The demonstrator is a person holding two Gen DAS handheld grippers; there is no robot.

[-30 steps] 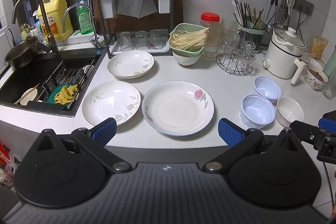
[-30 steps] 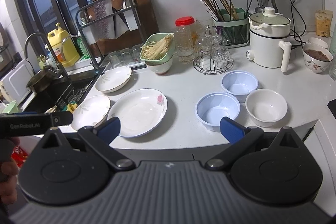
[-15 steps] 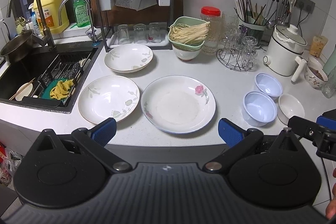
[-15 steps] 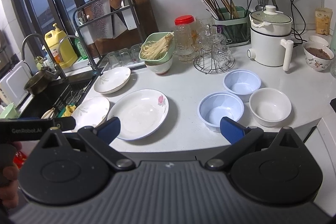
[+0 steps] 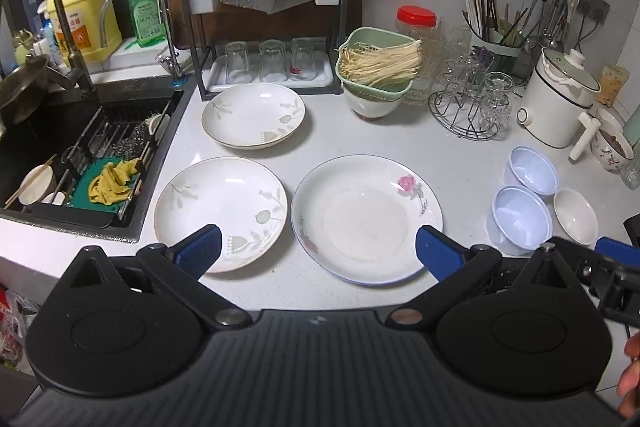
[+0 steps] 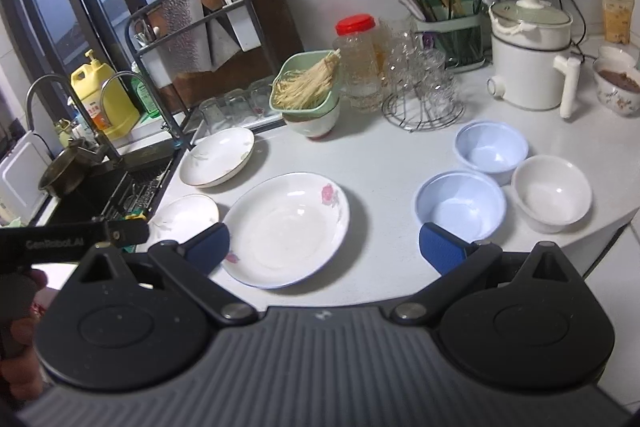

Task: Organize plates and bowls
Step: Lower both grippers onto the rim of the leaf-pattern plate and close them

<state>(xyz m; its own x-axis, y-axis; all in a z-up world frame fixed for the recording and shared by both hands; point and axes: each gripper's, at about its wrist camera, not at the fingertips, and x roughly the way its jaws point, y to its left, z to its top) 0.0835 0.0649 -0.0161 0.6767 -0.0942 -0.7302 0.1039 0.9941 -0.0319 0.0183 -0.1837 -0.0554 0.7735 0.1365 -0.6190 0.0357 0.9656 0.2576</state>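
both grippers hang over the counter's near edge, fingers spread wide and holding nothing. the left gripper (image 5: 318, 247) looks straight down on the plates: the large white plate with a pink rose (image 5: 367, 218) lies just ahead between its blue pads, the white leaf-patterned plate (image 5: 221, 205) just left of it, the second leaf-patterned plate (image 5: 253, 114) further back. the right gripper (image 6: 324, 245) is nearer the two pale blue bowls (image 6: 460, 205) and the small white bowl (image 6: 551, 191), which sit ahead to its right.
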